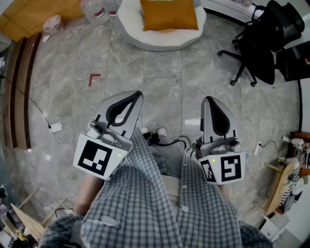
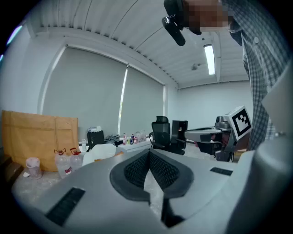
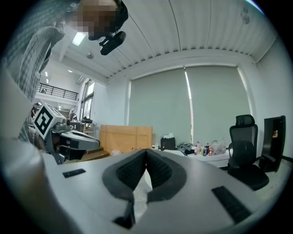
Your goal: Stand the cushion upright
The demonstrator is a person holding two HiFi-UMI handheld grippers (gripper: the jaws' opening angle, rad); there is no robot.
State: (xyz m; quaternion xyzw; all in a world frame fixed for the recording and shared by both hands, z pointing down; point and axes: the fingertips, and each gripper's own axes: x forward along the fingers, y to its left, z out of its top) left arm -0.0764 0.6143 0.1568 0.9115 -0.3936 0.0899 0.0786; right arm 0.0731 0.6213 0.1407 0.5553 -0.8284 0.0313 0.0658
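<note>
1. The floor (image 1: 164,72) carries everything, and we stand on it well apart from the work.
2. The round white seat (image 1: 133,29) sits by the floor's far edge.
3. The orange cushion (image 1: 169,14) appears to lie flat across the seat's middle. We judge the task not begun: reaching it, gripping it and standing it upright are all left to do.
4. Our left gripper (image 1: 137,95) and right gripper (image 1: 209,99) hang side by side before our body, pointing nearly level toward the seat, jaws clenched on nothing.
</note>
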